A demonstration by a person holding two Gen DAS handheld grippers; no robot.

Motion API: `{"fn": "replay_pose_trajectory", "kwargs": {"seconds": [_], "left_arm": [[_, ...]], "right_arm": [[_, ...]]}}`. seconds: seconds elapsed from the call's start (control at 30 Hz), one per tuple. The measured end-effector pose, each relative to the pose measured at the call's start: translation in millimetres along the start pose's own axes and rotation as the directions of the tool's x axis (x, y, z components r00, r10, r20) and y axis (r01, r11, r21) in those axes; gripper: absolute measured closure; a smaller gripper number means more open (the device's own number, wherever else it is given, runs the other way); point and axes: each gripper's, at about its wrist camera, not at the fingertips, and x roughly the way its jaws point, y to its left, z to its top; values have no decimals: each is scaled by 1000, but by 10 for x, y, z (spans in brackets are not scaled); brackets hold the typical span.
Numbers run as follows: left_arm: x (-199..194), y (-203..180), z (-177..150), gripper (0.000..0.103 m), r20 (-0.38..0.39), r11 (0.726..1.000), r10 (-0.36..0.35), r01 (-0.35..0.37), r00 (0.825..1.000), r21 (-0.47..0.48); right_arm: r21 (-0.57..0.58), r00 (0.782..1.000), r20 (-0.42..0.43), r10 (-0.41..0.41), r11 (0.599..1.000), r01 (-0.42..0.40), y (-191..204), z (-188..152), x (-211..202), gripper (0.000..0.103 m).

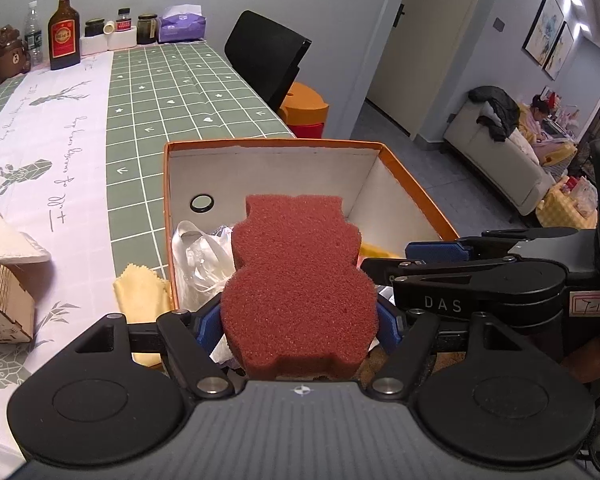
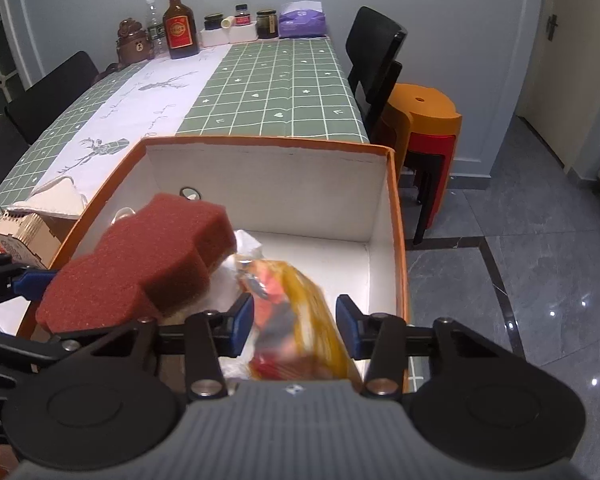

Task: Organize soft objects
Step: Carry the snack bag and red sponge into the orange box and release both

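Note:
A red-brown bear-shaped sponge (image 1: 296,280) is held over the near end of the orange box (image 1: 268,146), with my left gripper (image 1: 298,320) shut on its sides. The right wrist view shows the same sponge (image 2: 140,264) at the left, over the box's (image 2: 260,142) left wall. A blurred yellow and red packet (image 2: 296,304) hangs low inside the box between the blue pads of my right gripper (image 2: 294,320), which looks shut on it. In the left wrist view the right gripper (image 1: 384,258) reaches in from the right.
Crumpled white plastic (image 1: 196,256) lies in the box. A yellow cloth (image 1: 140,292) and a small wooden house (image 1: 0,304) sit on the table to its left. Bottles and jars (image 1: 64,28) line the far end. A black chair (image 2: 376,60) and stacked stools (image 2: 424,120) stand by the table's right edge.

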Motion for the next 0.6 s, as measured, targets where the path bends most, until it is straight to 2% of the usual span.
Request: {"fn": "replay_pose_trajectory", "kwargs": {"seconds": [0.27, 0.4, 0.43, 0.5, 0.6], "left_arm": [[24, -19, 31, 11, -19, 1000, -6, 6, 1000, 22], [35, -57, 26, 10, -44, 998, 6, -3, 999, 60], [27, -72, 16, 7, -45, 998, 4, -1, 999, 68], [3, -91, -1, 3, -44, 996, -1, 4, 999, 86], [-29, -124, -21, 0, -44, 992, 9, -3, 999, 127]], "right_arm": [[-36, 1000, -30, -9, 999, 8, 15, 17, -29, 52], [-135, 996, -57, -71, 989, 62, 107, 18, -61, 50], [-162, 995, -62, -75, 985, 64, 123, 18, -82, 49], [-196, 994, -68, -89, 978, 75, 132, 17, -132, 42], [-234, 993, -67, -96, 969, 78, 140, 9, -204, 41]]}}
